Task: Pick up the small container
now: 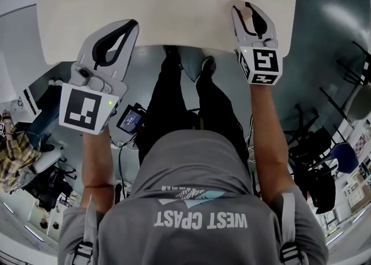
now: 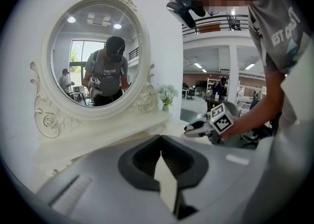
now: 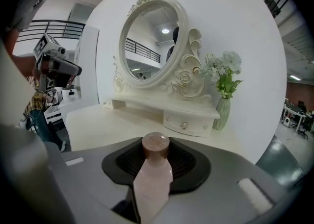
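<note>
The small container (image 3: 153, 174) is a pale pink bottle with a round brown cap. It stands upright between the jaws of my right gripper (image 3: 156, 169), which is shut on it. From the head view the right gripper (image 1: 250, 10) reaches over the near right part of the cream table (image 1: 174, 8), the container (image 1: 248, 17) showing pinkish between its jaws. My left gripper (image 1: 130, 24) hovers at the table's near left edge, shut and holding nothing. In its own view the left gripper (image 2: 164, 179) shows only a thin slit between the jaws.
An oval vanity mirror (image 3: 152, 41) in an ornate white frame stands on a small drawer shelf (image 3: 191, 122) at the back of the table. A vase of white flowers (image 3: 223, 105) stands beside it. Office chairs and desks lie beyond the table.
</note>
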